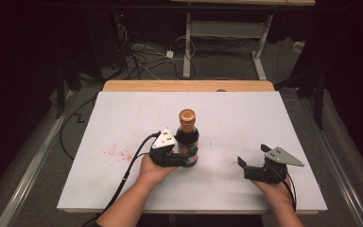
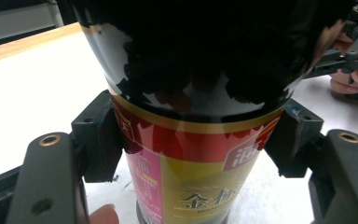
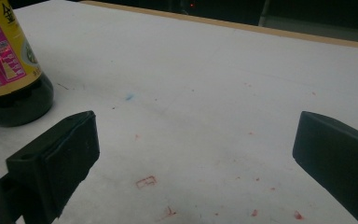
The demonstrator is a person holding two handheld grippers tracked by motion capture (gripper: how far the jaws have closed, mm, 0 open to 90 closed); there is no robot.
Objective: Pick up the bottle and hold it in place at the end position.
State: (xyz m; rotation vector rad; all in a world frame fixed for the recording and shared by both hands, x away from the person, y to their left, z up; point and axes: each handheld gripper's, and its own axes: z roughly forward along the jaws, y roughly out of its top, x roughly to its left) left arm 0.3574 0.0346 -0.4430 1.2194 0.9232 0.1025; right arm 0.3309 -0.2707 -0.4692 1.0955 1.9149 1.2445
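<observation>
Grasp step: left gripper (image 1: 185, 156) clamped on dark glass sauce bottle with gold cap (image 1: 187, 137), upright mid white tabletop (image 1: 123, 118). Right gripper (image 1: 251, 161) wide, empty, at bottle's 4 o'clock. Next, likely uncapping: needs steady hold.

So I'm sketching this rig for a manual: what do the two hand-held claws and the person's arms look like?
Both are black and blocky. The left claw and right claw each carry a grey three-cornered plate on top and trail a black cable. Up close, the left claw's arms show brass-coloured rivets, and its fingers are thick, square-edged black pads. The forearms are bare, with no sleeves or gloves in view.
</observation>
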